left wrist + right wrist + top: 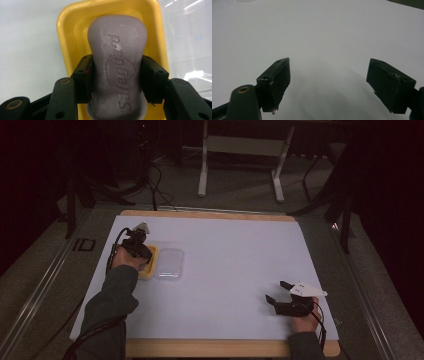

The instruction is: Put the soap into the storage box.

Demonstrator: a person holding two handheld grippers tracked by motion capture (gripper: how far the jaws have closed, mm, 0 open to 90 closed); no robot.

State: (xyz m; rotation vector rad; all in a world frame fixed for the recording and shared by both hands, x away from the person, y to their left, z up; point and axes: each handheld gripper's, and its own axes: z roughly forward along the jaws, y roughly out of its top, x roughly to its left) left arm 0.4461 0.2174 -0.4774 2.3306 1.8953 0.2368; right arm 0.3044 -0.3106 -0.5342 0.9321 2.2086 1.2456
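Clamping a "Safeguard" soap bar [117, 72], left hand-held gripper [116, 78]; right hand-held gripper [337, 80] gaping

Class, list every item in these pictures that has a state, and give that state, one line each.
Left tool: shut on the soap bar.
Right tool: open, holding nothing, over the white table.
Soap bar: gripped, over the yellow dish.
Yellow dish: uncovered.
Clear lid: off, lying beside the dish.

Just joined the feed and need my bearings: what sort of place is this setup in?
Probably a lab or recording workspace, not a home: a white-topped table on a dim floor with trailing cables, metal frame legs behind, and a hand-held left gripper clamping a soap bar.
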